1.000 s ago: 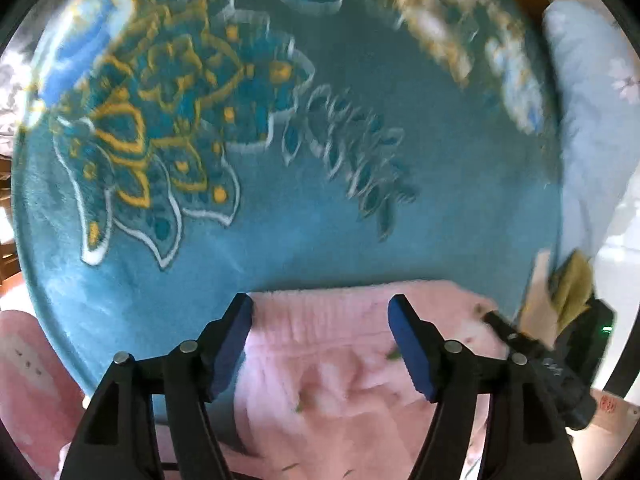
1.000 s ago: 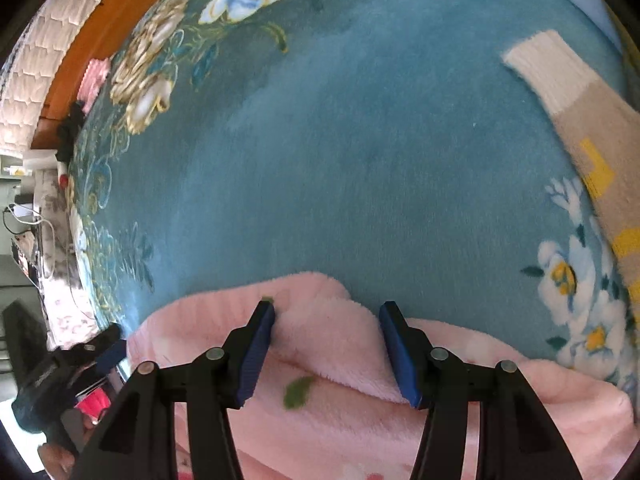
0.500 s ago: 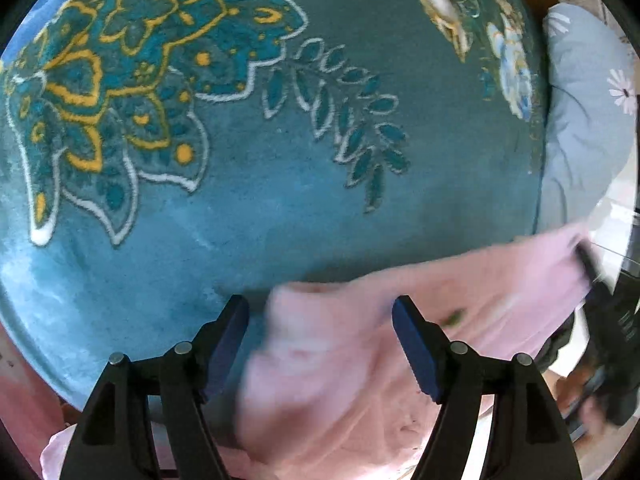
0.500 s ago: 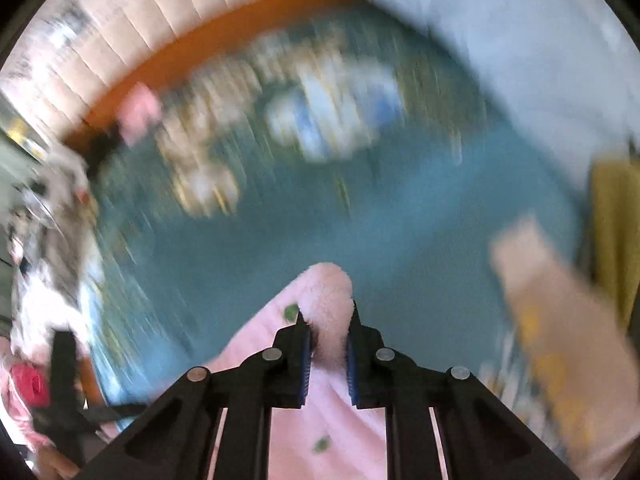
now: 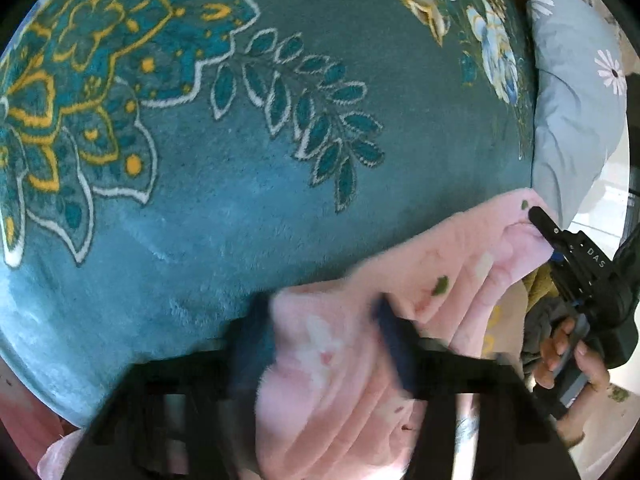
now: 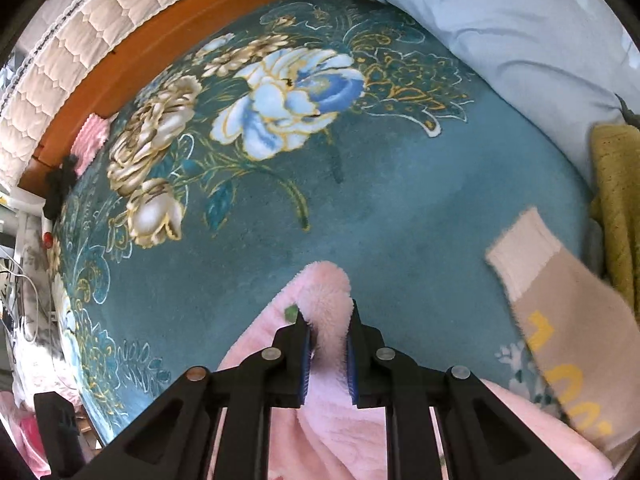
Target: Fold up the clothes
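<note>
Teal plush blanket (image 6: 400,208) with blue-white and cream flower print spread under all, pale blue floral pillow (image 5: 576,120) at its far edge, orange wooden bed frame (image 6: 132,52) backed by cream quilted padding (image 6: 68,40), small black thing, unclear, (image 6: 60,188) by the frame's corner.

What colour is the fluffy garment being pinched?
Pale pink garment with small green leaf specks, clearest in the right wrist view.

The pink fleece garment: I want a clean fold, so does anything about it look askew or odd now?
Yes. The pink fleece garment is bunched into a ridge where the right tool pinches it, and it lies rumpled, not flat, on the teal blanket. The left tool is too blurred to judge its grip.
</note>
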Available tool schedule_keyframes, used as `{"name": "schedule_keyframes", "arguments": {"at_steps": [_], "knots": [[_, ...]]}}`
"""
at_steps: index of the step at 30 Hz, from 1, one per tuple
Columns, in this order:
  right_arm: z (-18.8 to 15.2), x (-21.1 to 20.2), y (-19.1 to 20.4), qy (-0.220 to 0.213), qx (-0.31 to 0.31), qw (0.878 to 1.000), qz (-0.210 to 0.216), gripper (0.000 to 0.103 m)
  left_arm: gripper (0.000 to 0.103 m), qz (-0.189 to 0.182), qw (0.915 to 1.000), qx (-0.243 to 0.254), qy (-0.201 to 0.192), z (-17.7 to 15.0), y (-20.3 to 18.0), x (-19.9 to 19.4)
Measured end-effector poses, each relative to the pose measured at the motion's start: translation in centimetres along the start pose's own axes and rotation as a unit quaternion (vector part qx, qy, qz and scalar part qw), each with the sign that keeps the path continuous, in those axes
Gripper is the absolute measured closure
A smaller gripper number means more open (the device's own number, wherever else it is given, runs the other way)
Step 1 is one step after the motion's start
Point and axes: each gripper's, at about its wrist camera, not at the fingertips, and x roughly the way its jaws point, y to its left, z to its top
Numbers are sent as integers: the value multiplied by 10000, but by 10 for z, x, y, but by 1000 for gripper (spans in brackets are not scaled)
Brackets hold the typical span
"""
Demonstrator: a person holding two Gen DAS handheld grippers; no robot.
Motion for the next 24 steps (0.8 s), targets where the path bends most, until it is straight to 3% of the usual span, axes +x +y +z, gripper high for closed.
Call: {"name": "schedule_keyframes", "arguments": {"at_steps": [2, 6, 10, 12, 15, 19, 21, 23, 24], "knots": [[1, -1, 0, 70, 47, 10000, 35, 87, 78, -30, 10000, -9, -46, 0, 0, -2], [4, -15, 22, 33, -348, 9993, -146, 87, 84, -195, 9989, -143, -397, -4, 8, -17], [11, -63, 65, -873, -1291, 9878, 9, 87, 85, -358, 9952, -447, -788, 0, 25, -37], [12, -68, 74, -1051, -1485, 9832, 173, 87, 85, -438, 9924, -599, -984, 3, 33, -47], [9, -28, 81, -528, -1559, 9863, -91, 87, 85, -557, 9869, -824, -1272, 6, 46, -62], [-2, 28, 74, 64, -1272, 9907, -475, 82, 85, -383, 9880, -831, -1243, 8, 36, -52], [-1, 30, 66, 50, -1069, 9934, -412, 72, 84, -296, 9885, -834, -1228, 10, 32, -47], [3, 21, 60, 17, -951, 9948, -365, 53, 83, -247, 9889, -803, -1223, 14, 26, -41], [5, 11, 57, -65, -924, 9950, -360, 52, 83, -241, 9891, -772, -1227, 17, 23, -38]]}}
